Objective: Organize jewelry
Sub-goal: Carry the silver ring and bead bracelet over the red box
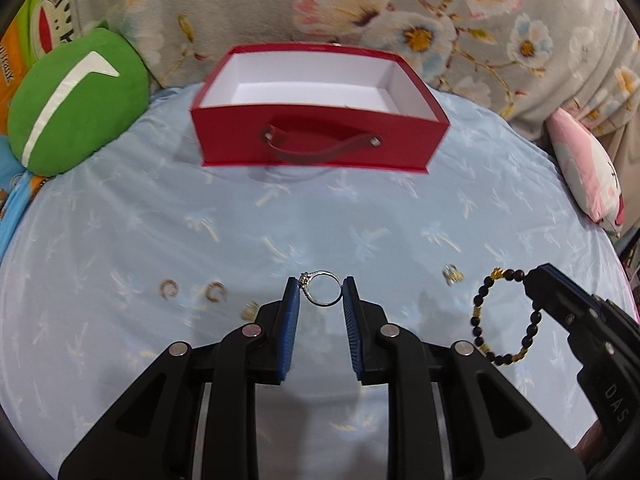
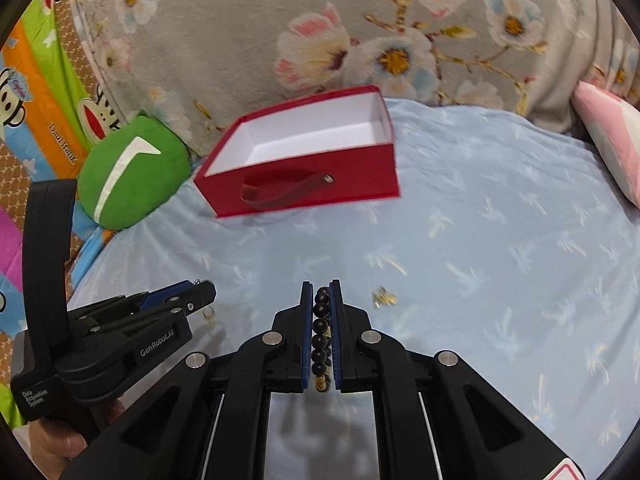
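Observation:
My left gripper (image 1: 321, 286) is shut on a silver ring (image 1: 325, 302), which stands upright between the blue pads, above the pale blue sheet. To its right, my right gripper (image 1: 532, 285) holds a dark bead bracelet (image 1: 477, 300) that hangs as a loop from its tip. In the right wrist view the right gripper (image 2: 321, 285) is shut on the bracelet (image 2: 321, 326), whose beads run in a line between the pads. The left gripper (image 2: 202, 294) shows at the lower left. A red open box (image 1: 400, 146) (image 2: 360, 178) with white inside sits at the far side.
Small gold earrings lie on the sheet: two hoops (image 1: 170, 289) (image 1: 216, 291), one piece (image 1: 250, 312) by the left finger, one (image 1: 452, 274) (image 2: 384, 296) between the grippers. A green cushion (image 1: 76, 108) (image 2: 132, 172) sits left of the box, a pink pillow (image 2: 612, 140) at the right edge.

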{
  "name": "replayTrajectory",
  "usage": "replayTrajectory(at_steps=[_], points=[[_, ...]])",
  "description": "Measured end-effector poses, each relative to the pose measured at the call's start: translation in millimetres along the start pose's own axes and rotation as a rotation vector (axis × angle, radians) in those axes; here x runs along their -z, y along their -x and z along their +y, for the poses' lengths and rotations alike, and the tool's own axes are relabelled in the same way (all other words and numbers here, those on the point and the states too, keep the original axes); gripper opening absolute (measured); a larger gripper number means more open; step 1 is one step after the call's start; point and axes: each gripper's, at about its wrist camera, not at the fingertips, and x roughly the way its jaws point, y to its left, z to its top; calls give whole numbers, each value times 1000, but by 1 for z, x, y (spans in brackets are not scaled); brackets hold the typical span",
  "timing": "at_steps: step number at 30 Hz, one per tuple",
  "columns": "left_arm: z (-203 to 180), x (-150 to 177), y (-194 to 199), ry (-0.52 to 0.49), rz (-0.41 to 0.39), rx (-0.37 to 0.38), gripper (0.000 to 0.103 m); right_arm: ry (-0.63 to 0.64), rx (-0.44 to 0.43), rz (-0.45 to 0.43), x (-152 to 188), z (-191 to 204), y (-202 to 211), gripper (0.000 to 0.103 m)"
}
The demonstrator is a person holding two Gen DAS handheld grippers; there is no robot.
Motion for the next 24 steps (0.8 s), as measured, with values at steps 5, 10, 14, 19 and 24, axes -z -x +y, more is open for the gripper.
replayTrajectory(at_steps=[5, 10, 14, 19, 24], points=[[17, -20, 3, 6, -42, -35, 21, 29, -34, -26, -26, 14, -14, 7], [31, -43, 2, 0, -81, -68, 21, 76, -30, -61, -54, 27, -29, 7], [37, -64, -3, -19, -111, -97, 21, 105, -24, -88, -79, 32, -43, 7], [43, -95, -18, -42, -137, -122, 21, 113, -45, -103, -117, 31, -67, 7], [49, -135, -36, -58, -158, -132, 22, 122, -46, -111, -160, 28, -97, 7]])
